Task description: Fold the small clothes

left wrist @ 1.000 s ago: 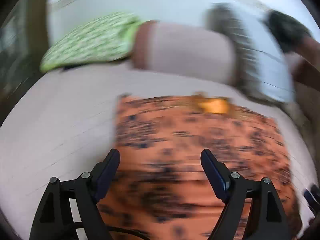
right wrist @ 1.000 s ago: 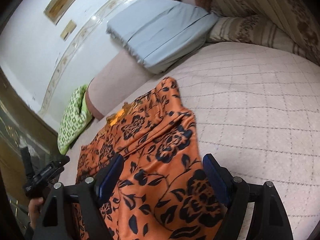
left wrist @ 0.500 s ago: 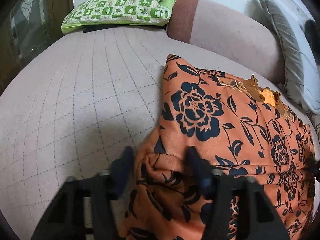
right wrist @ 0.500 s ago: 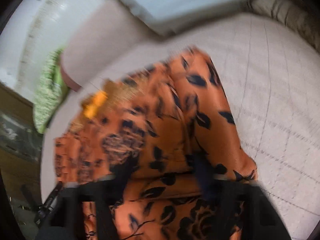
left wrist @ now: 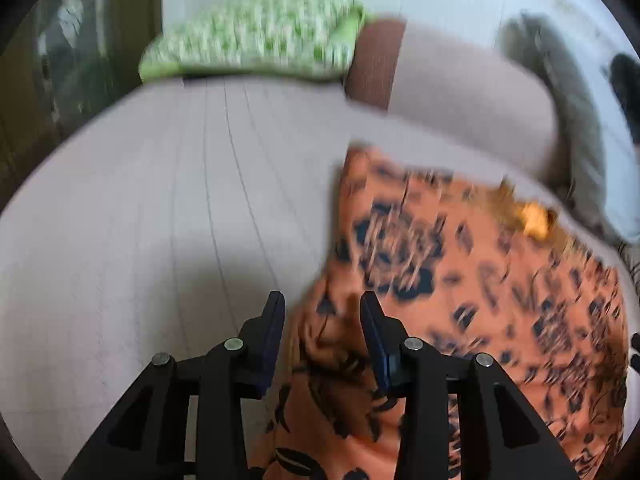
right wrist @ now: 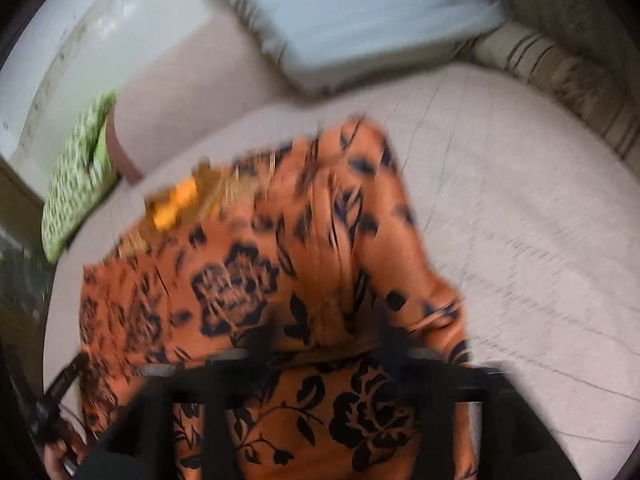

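Observation:
An orange garment with a black flower print [left wrist: 472, 280] lies on a pale quilted bed; it also shows in the right wrist view [right wrist: 288, 264]. My left gripper [left wrist: 322, 312] stands at the garment's near left edge, jaws narrowed around a raised bunch of the cloth. My right gripper [right wrist: 320, 344] is at the garment's near right edge with a fold of cloth lifted between its blurred fingers. The garment's near hem is raised off the bed at both grippers. An orange tag [right wrist: 176, 204] marks the far hem.
The pale quilted bed [left wrist: 160, 208] stretches left of the garment. A green checked pillow [left wrist: 256, 36] lies at the far left, a pink bolster [left wrist: 460, 96] behind the garment, a light blue folded blanket [right wrist: 360, 16] and a striped cushion [right wrist: 560, 76] at the far right.
Both grippers closed from wide open onto the garment's near edge and the cloth has bunched and lifted between the fingers. Both views are blurred by motion.

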### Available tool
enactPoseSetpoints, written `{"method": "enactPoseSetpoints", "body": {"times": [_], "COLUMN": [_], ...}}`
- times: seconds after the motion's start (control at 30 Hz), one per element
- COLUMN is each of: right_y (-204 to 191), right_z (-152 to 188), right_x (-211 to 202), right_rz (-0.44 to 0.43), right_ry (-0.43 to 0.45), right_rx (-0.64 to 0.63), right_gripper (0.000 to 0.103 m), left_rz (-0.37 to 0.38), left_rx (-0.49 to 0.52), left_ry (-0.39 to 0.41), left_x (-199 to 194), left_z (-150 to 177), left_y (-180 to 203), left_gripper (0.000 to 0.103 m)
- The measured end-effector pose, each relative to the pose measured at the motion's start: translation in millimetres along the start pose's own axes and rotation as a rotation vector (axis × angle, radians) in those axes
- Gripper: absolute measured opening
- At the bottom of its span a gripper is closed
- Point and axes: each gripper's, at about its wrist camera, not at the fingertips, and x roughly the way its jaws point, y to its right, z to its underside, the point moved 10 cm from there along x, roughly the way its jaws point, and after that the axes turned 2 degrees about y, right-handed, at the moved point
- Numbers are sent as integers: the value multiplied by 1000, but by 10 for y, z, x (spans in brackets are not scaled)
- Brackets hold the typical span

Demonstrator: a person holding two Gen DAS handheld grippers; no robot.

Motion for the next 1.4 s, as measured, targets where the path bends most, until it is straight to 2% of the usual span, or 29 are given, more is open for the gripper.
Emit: {"method": "enactPoseSetpoints", "body": {"times": [0.07,0.1,0.17,0.23,0.27,0.3,0.33,0.37,0.4,0.43,0.5,0.57,0.63,0.67,0.7,0.73,0.77,0.8,0.9,0.97,1.0,1.03,1.07,1.13,1.17,1.3,1.4], "right_y": [-111,-173,-422,-615,-626,-566,-392,-265,-245,-271,-318,-451,-486,-409,-238,71,162,182,-8,33,64,203,312,330,288,157,139], "right_z": [-137,-175,-234,-172,-98,22,219,305,230,166,40,-165,-359,-426,-488,-460,-460,-533,-778,-919,-934,-882,-846,-920,-911,-615,-131], "right_x": [-187,-266,-315,-138,10,229,517,603,521,439,359,279,385,492,634,896,943,869,609,664,783,1086,1165,951,831,69,-585], "right_rz": [-3,-31,-148,-269,-298,-291,-230,-236,-270,-260,-238,-274,-301,-290,-230,-121,-152,-198,-282,-277,-270,-206,-211,-234,-227,-205,-187], "right_ry": [69,93,105,27,-23,-100,-219,-238,-174,-158,-124,-78,-65,-62,-77,-145,-151,-112,-45,-38,-50,-115,-127,-47,-38,7,6], "right_rx": [-38,-42,-59,-45,-24,4,70,152,189,178,120,61,38,32,33,94,179,241,165,158,161,156,183,273,260,107,3], "right_gripper": [74,74,74,74,76,78,78,74,74,74,75,75,76,77,79,79,75,75,75,76,81,83,81,81,82,82,82], "left_rz": [6,10,21,1,-17,-36,-48,-49,-58,-66,-62,-39,-35,-58,-73,-69,-53,-53,-55,-64,-65,-62,-56,-50,-47,-30,-19], "left_rx": [18,30,47,63,69,65,61,55,48,40,25,22,64,98,118,110,80,62,31,39,45,45,40,18,6,-12,-2], "left_ry": [80,89,20,-107,-133,-112,-108,-100,-85,-60,-4,27,3,-34,-94,-131,-124,-116,-131,-127,-123,-125,-130,-134,-136,-109,-54], "left_x": [-148,-154,-3,241,314,287,257,227,187,127,20,-29,32,112,222,284,272,250,270,281,289,294,307,295,356,282,140], "left_z": [-112,-118,-10,189,249,212,188,168,145,113,19,-27,16,84,175,232,213,184,186,175,164,173,181,176,159,113,91], "left_y": [52,82,132,122,93,69,47,31,2,-24,-24,37,109,128,124,115,92,65,26,22,20,27,33,10,-12,-30,-35], "left_gripper": [42,44,45,46,49,57,58,58,58,57,57,58,59,59,60,60,61,62,62,62,62,63,63,65,65,65,65]}}
